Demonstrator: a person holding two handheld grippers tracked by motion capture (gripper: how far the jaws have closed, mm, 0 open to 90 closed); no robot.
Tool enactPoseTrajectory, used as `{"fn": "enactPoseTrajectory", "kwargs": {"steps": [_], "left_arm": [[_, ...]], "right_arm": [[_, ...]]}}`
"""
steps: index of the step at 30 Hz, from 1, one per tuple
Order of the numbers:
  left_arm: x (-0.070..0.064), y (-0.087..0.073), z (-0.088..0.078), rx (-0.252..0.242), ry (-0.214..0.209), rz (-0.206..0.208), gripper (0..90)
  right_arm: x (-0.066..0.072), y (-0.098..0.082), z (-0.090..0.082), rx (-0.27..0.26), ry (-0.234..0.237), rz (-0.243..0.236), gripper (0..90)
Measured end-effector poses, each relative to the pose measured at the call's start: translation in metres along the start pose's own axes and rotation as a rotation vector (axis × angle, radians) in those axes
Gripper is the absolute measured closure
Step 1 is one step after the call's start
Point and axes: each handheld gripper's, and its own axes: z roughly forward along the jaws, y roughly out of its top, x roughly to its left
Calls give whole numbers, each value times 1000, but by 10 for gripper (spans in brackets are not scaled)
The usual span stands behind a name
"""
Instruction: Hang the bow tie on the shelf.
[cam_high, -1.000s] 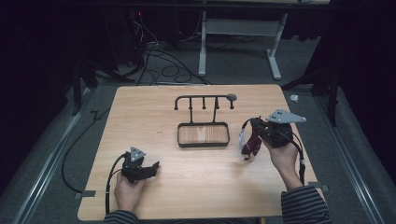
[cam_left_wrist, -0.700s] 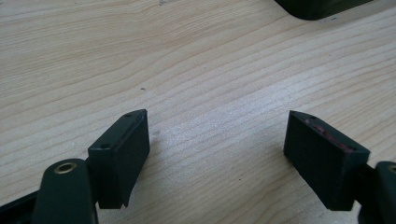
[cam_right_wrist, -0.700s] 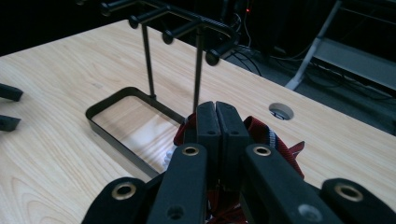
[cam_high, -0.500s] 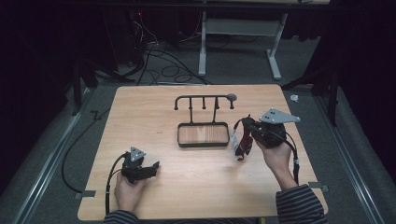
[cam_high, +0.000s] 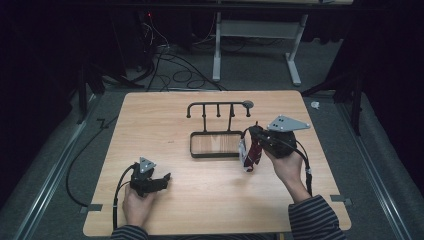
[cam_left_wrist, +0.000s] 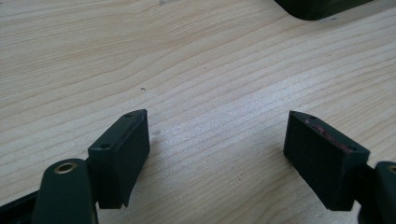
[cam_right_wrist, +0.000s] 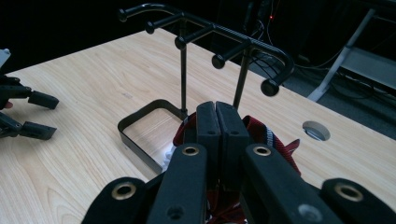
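Moved toward rack (cam_high: 218, 111): my right tool (cam_high: 252, 145), clamped on red-and-white strap (cam_high: 251, 155) lifted beside tray (cam_high: 215, 154); left tool (cam_high: 159, 181) wide, resting on surface (cam_high: 210, 200); next, hang strap on a peg.

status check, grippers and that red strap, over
Right gripper shut on red strap, held up beside the rack. Left gripper open, resting on table. Nothing between strap and rack.

The left gripper (cam_high: 162, 178) rests low with jaws wide apart; the right gripper (cam_high: 248, 145) is raised, jaws pressed together.
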Motion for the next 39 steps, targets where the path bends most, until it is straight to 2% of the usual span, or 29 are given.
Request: {"fn": "enactPoseTrajectory", "kwargs": {"steps": [15, 35, 39], "left_arm": [[0, 0, 0, 0, 0, 0, 230], [0, 0, 0, 2, -1, 0, 230], [0, 0, 0, 0, 0, -1, 230]], "right_arm": [[10, 13, 16, 0, 34, -16, 900], [18, 29, 42, -1, 66, -6, 900], [18, 31, 48, -1, 73, 11, 900]]}}
